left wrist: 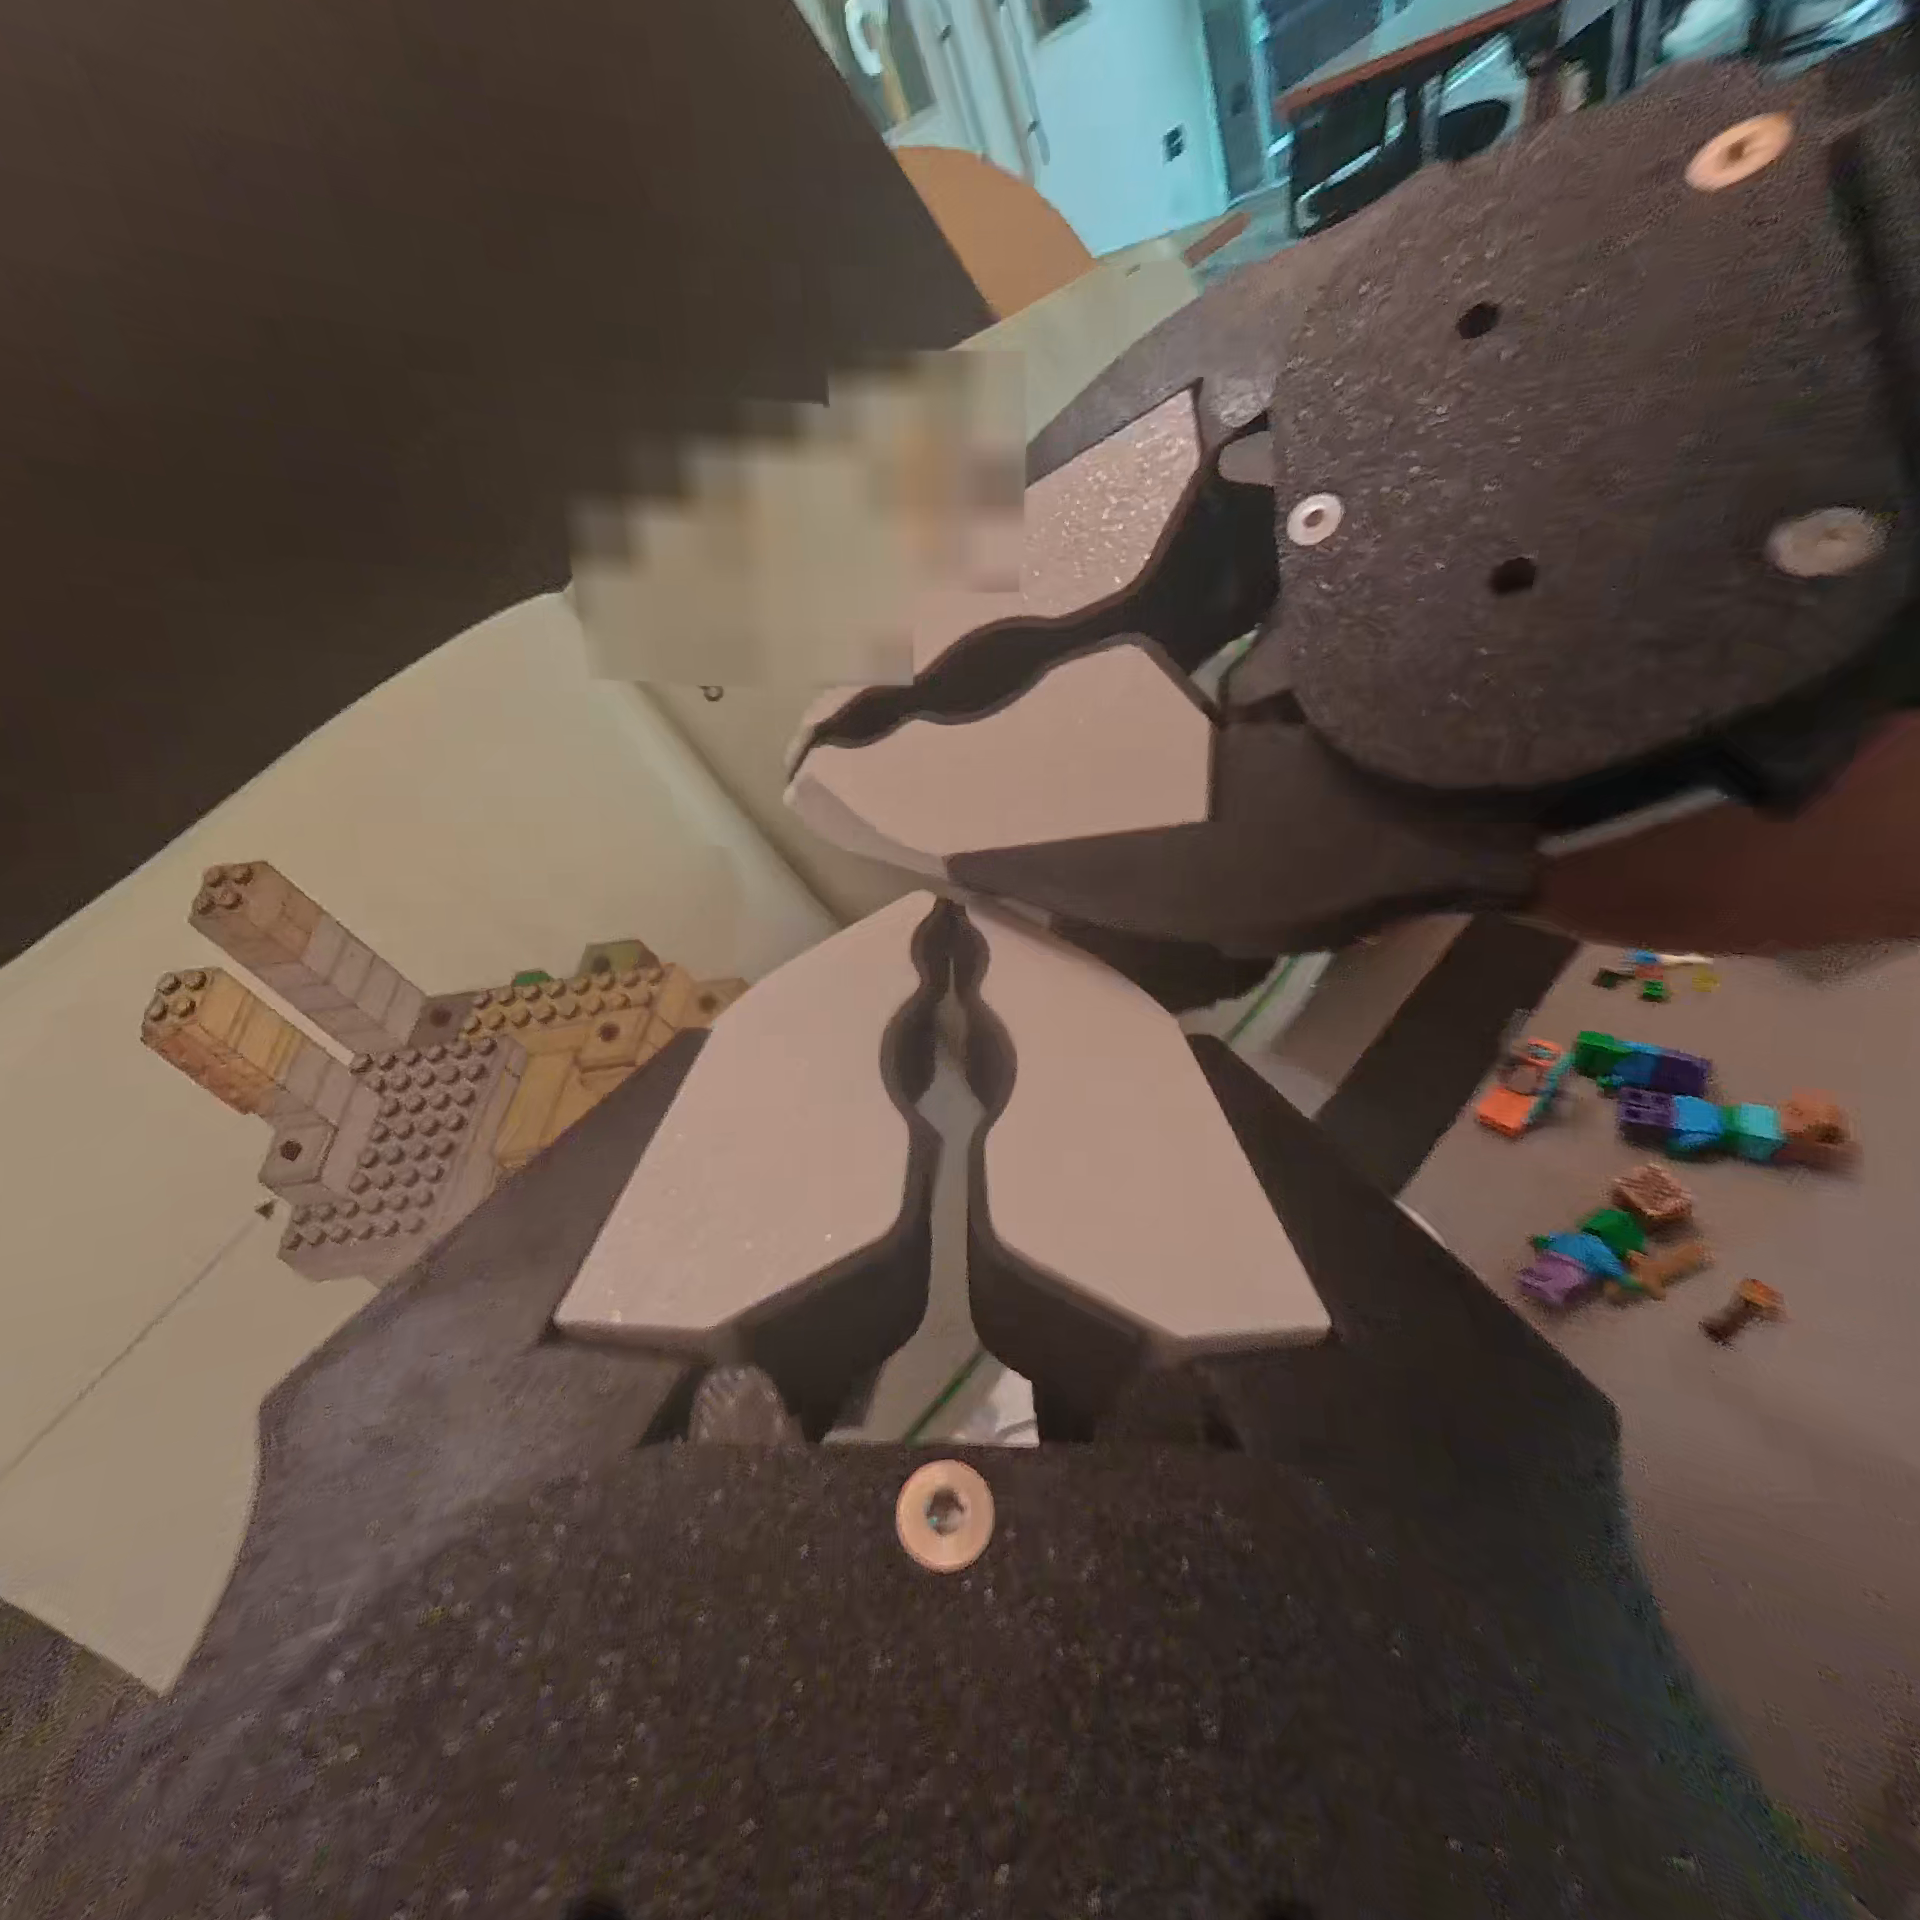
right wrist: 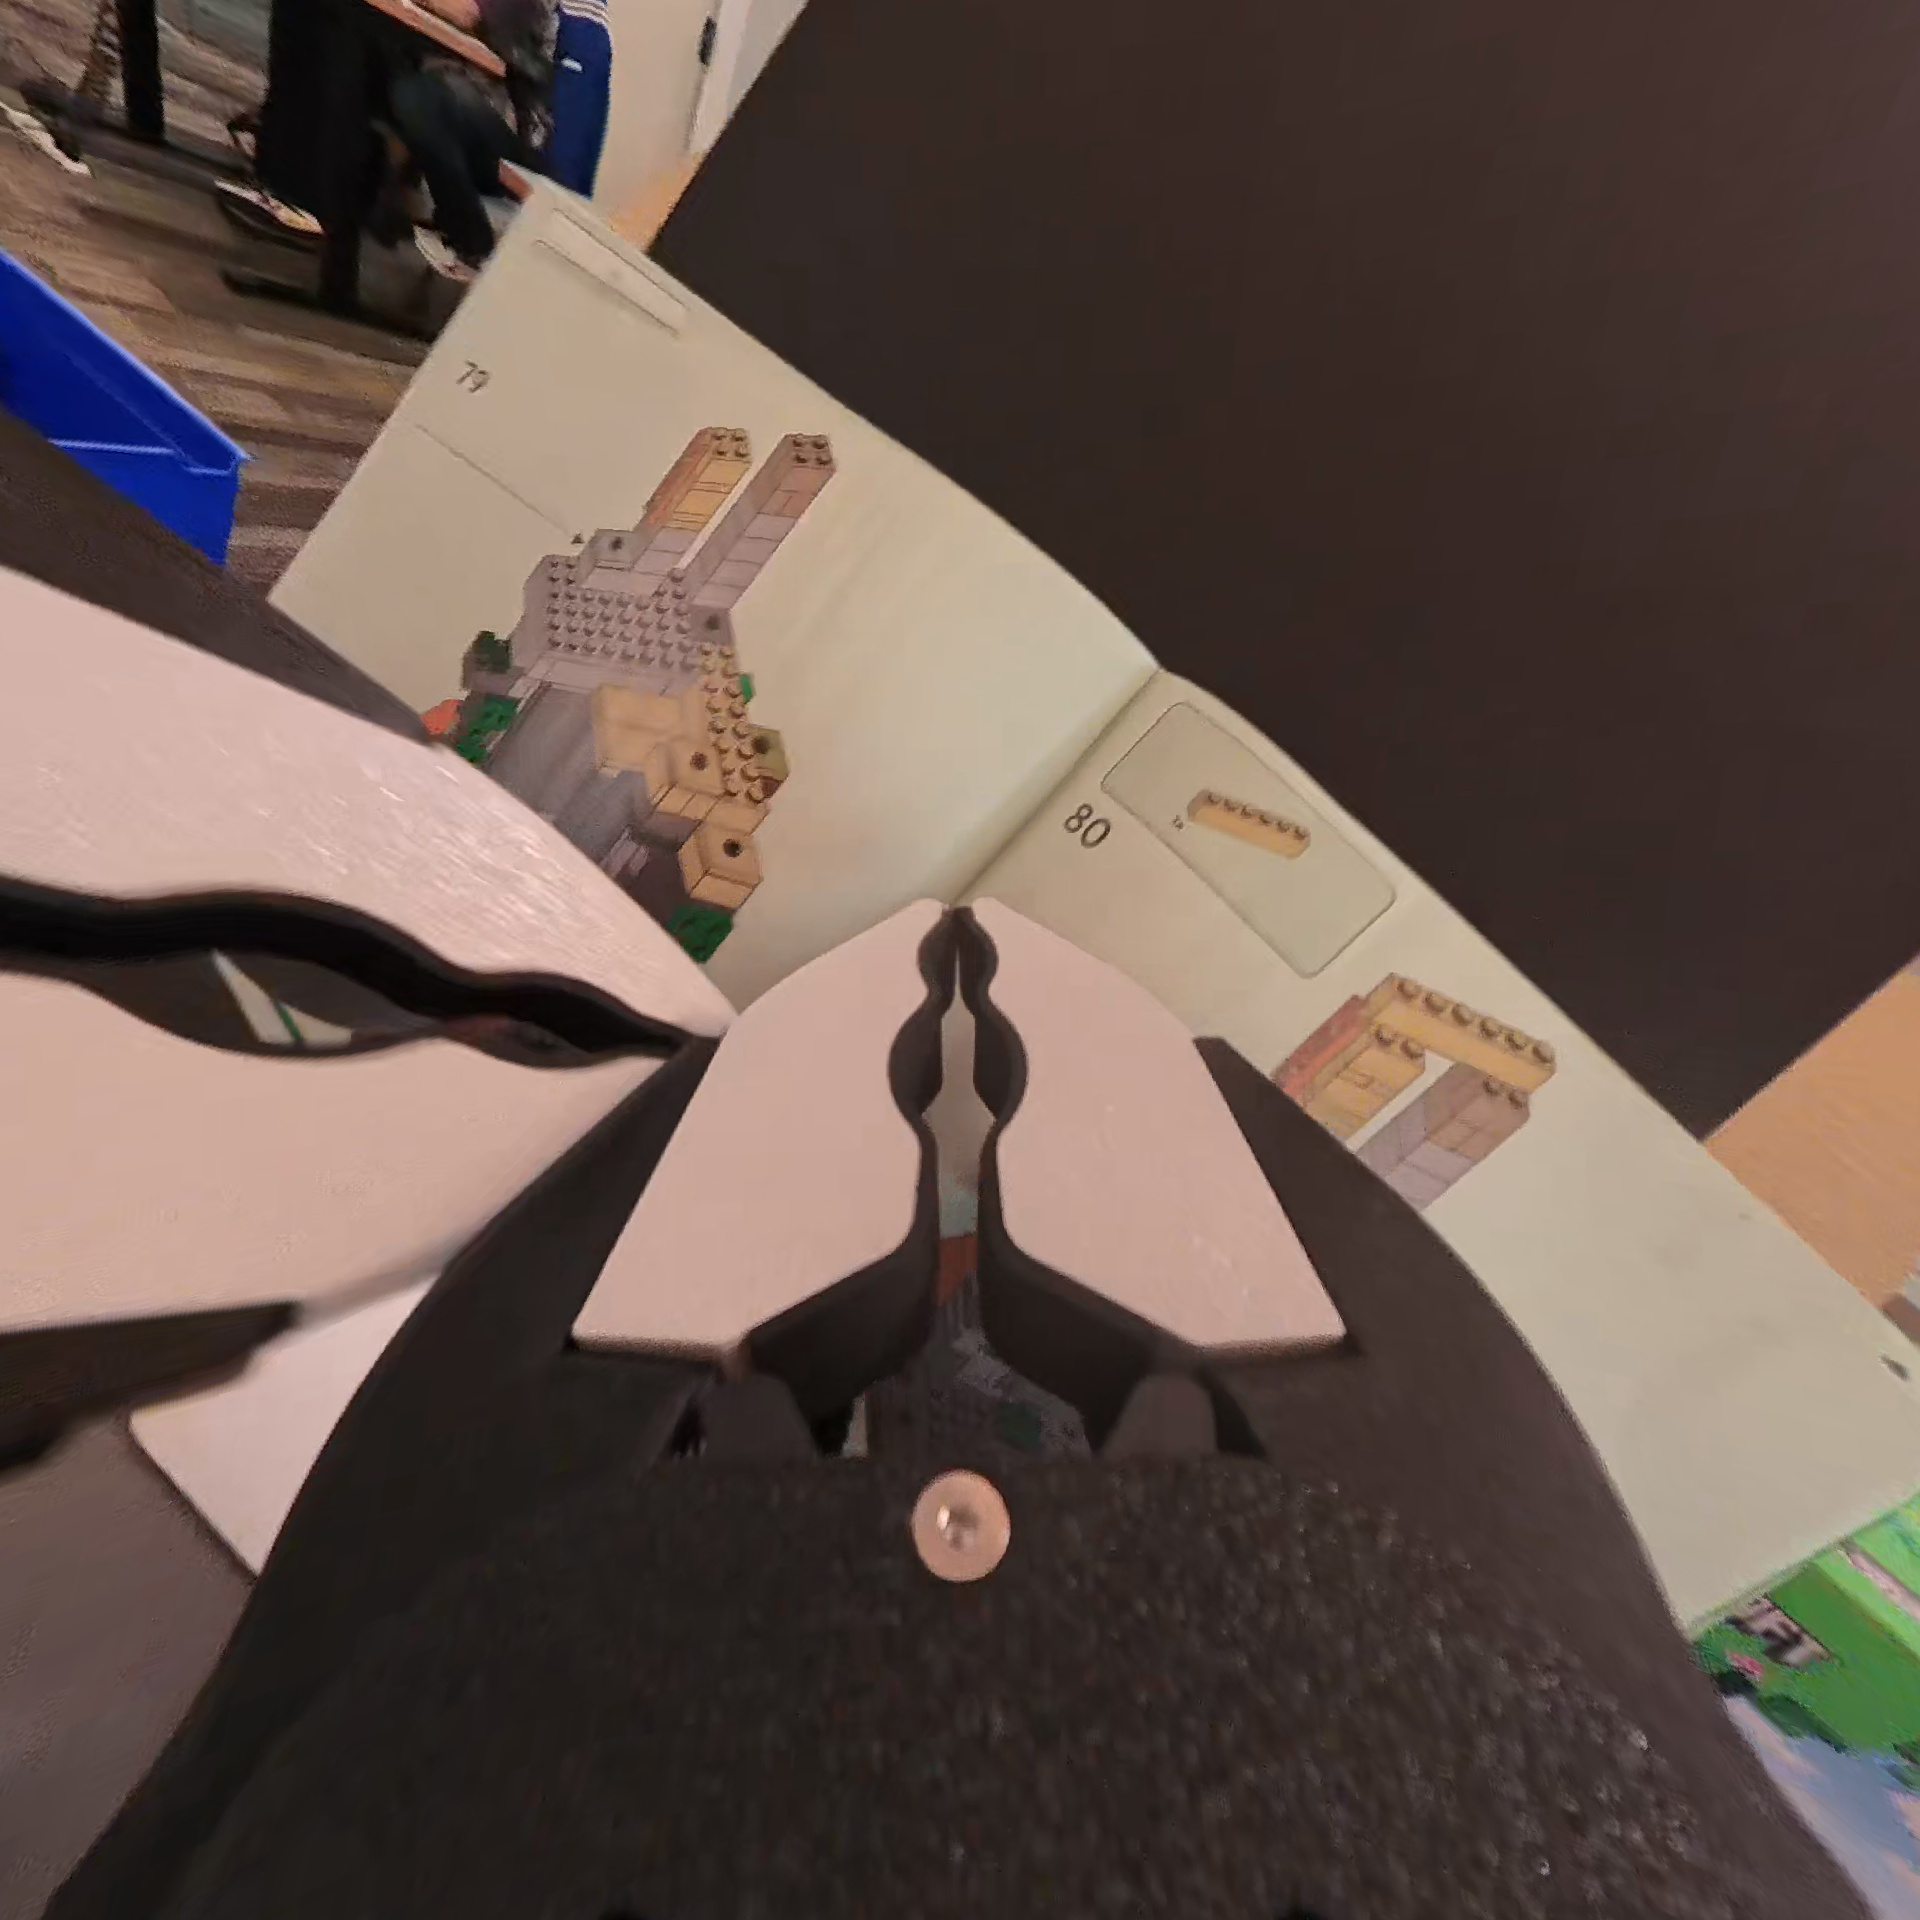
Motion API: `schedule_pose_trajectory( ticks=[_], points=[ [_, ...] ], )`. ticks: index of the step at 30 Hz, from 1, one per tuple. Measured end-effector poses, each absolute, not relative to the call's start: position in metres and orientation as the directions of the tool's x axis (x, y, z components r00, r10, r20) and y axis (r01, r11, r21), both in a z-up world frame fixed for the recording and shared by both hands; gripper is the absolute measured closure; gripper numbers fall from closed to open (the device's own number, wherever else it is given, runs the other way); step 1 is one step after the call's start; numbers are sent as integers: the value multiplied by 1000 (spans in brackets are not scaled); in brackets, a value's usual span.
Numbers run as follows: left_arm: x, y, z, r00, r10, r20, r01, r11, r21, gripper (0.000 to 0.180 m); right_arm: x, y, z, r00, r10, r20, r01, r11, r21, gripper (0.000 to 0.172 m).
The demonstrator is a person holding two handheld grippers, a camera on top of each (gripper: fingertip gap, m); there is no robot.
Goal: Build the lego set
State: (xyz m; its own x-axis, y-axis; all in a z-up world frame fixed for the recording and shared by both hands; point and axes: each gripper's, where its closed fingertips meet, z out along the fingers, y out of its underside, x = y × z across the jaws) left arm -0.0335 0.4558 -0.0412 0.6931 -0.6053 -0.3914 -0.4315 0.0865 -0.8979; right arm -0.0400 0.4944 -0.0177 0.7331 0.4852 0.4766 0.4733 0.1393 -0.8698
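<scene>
Evidently both the left gripper [left wrist: 943, 914] and right gripper [right wrist: 956, 914] are closed on nothing, tips nearly together above the open instruction booklet [right wrist: 935, 665], whose spine runs ahead of the right gripper.

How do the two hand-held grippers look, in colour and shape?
Both the left gripper and the right gripper have a rough, speckled black body with round silver screws. Their fingers are flat and pale grey, with wavy black inner edges.
</scene>
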Motion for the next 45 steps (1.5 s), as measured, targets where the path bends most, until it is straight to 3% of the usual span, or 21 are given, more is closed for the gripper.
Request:
schedule_pose_trajectory(
  ticks=[8, 14, 24, 35, 45],
  points=[
    [-45, 484, -85, 662, -589, -463, -589, -27, -807, 180, -36, 499, -59, 647, 538, 540, 599, 79, -797, 172],
    [-65, 479, -115, 637, -594, -490, -645, -64, -761, 180, -33, 484, -104, 447, 569, 690, 773, 142, -619, 172],
    [-93, 475, -129, 659, -610, -440, -648, -164, -744, 180, -9, 473, -126, 308, 683, 662, 859, 98, -502, 172],
    [-177, 470, -142, 776, -505, -378, -567, -297, -768, 180, 93, 473, -132, 467, 630, 621, 821, -48, -568, 172],
    [-194, 446, -131, 846, -425, -322, -454, -257, -853, 180, 95, 448, -105, 645, 599, 475, 606, -22, -795, 172]
  ],
)
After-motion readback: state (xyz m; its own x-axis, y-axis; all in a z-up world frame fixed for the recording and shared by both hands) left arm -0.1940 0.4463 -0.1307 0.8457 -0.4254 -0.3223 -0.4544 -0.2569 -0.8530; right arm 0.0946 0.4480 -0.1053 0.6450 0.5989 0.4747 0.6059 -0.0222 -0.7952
